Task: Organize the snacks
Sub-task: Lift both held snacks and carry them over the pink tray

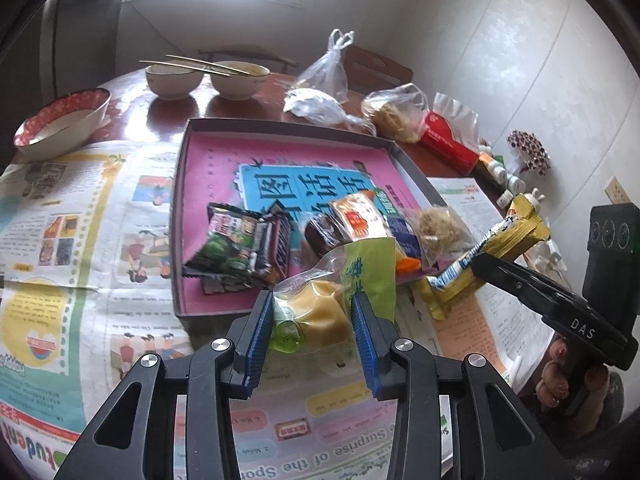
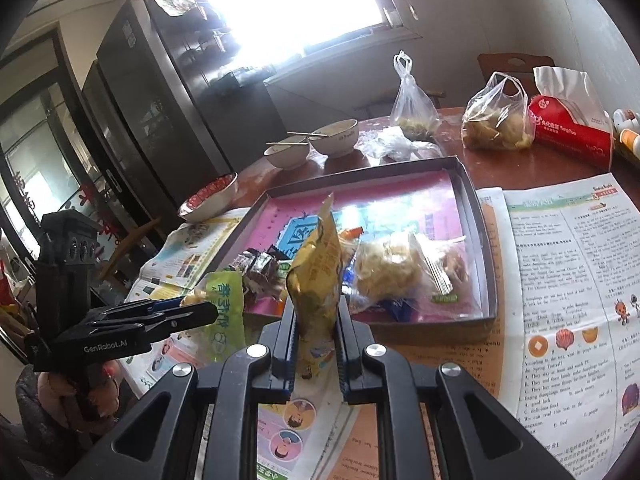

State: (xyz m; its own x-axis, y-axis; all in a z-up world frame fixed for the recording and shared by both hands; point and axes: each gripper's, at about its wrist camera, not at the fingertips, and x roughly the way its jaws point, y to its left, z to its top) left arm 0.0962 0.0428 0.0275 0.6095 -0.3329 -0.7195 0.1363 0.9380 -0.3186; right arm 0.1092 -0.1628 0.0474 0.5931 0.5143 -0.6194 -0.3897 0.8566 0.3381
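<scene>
Snacks held, ready for boxing: left gripper (image 1: 312,320) clamps a yellow cake packet (image 1: 320,312), right gripper (image 2: 316,344) pinches a gold wrapper (image 2: 316,272) tight; next, both go over the box (image 1: 178,216) rim and drop in.

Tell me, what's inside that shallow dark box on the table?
The box holds a pink and blue book with snack packets piled on top. The packets cover the book's lower part.

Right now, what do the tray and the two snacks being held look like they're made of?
Tray: likely cardboard, matte dark walls with thin folded edges.
Gold packet in the right gripper: shiny foil-like film, creased.
Green-and-clear packet in the left gripper: thin glossy plastic, see-through over a yellow block.
</scene>
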